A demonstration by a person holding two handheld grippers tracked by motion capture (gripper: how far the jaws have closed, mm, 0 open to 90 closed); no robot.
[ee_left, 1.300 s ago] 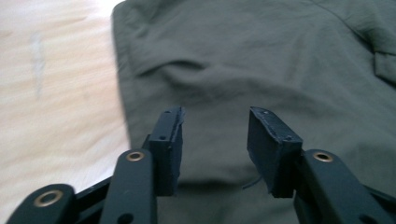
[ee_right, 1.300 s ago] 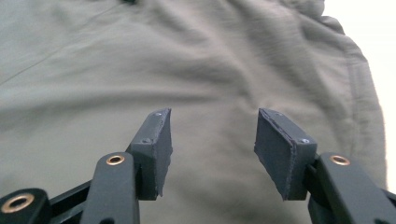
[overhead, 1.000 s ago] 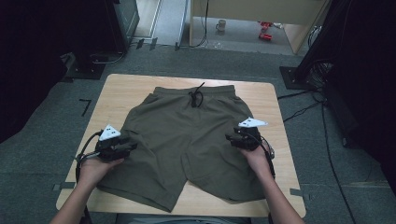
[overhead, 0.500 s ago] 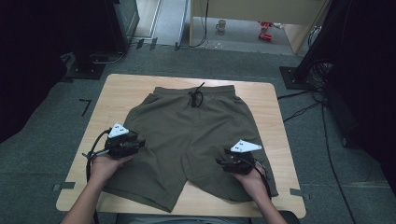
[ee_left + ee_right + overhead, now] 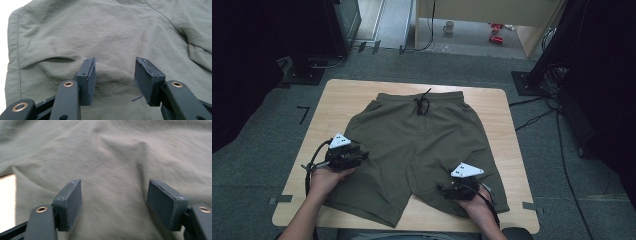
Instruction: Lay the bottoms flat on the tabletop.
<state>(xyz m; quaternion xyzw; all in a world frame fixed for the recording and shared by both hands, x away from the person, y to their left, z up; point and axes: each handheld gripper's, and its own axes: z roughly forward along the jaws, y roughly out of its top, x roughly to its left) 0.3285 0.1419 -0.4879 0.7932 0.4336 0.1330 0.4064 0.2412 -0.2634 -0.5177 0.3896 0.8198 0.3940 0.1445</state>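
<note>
A pair of olive green shorts (image 5: 422, 140) lies flat on the wooden table (image 5: 352, 95), with the waistband and dark drawstring (image 5: 422, 102) at the far side. My left gripper (image 5: 363, 158) rests over the left leg and points right. Its jaws have just been opening, and in the left gripper view they (image 5: 115, 72) straddle a low wrinkle of the shorts (image 5: 105, 32) without pressing it. My right gripper (image 5: 440, 189) is over the right leg near the hem, pointing left. Its jaws (image 5: 115, 200) have just been opening wide, with the shorts (image 5: 112, 160) under them untouched by the pads.
Bare wood borders the shorts on both sides, and the near table edge is close to both hands. On the floor beyond the table are a mug (image 5: 448, 26), red items (image 5: 497, 32), cables (image 5: 542, 110) at the right and dark stands at the left.
My right gripper has slid down the right leg toward the near edge and slightly left, and its jaws have spread. The left gripper has barely moved.
</note>
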